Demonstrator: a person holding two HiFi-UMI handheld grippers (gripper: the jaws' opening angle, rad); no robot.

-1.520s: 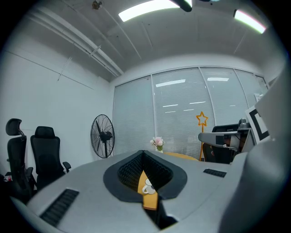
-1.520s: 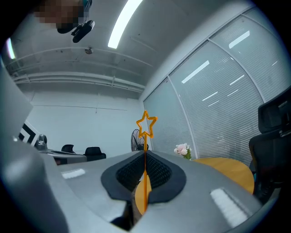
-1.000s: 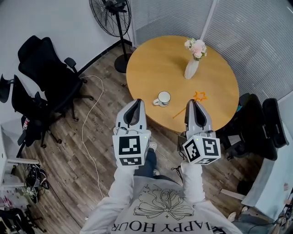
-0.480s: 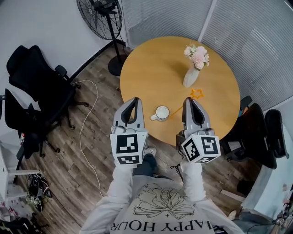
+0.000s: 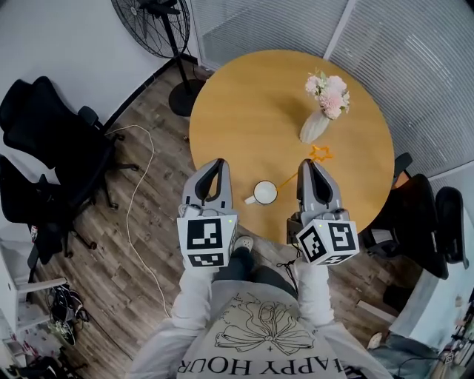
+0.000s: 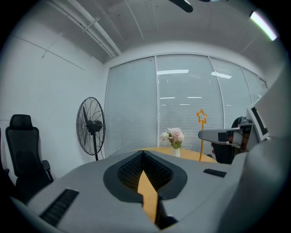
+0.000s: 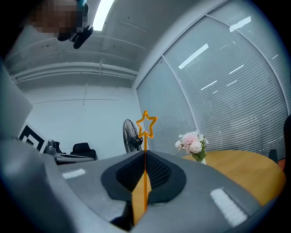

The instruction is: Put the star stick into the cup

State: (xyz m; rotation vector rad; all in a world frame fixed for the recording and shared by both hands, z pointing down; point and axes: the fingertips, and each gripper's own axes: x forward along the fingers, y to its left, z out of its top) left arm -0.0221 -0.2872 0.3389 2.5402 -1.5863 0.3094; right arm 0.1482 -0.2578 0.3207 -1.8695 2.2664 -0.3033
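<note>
My right gripper (image 5: 309,166) is shut on the orange star stick (image 5: 321,154) and holds it over the near part of the round wooden table (image 5: 252,111). In the right gripper view the stick (image 7: 146,124) rises from between the closed jaws of that gripper (image 7: 144,154), star on top. The white cup (image 5: 264,192) stands upright near the table's front edge, between the two grippers. My left gripper (image 5: 212,166) is shut with nothing in it, left of the cup. In the left gripper view its jaws (image 6: 143,154) meet, and the star stick (image 6: 201,117) stands upright at the right.
A white vase of pink flowers (image 5: 317,122) stands on the table beyond the star. A floor fan (image 5: 152,22) is at the back left. Black office chairs (image 5: 52,141) stand left and another (image 5: 418,222) right. A white cable (image 5: 137,185) lies on the wood floor.
The table and cup have drawn closer to me; the cup now lies level with the two gripper tips. The right gripper still holds the star stick.
</note>
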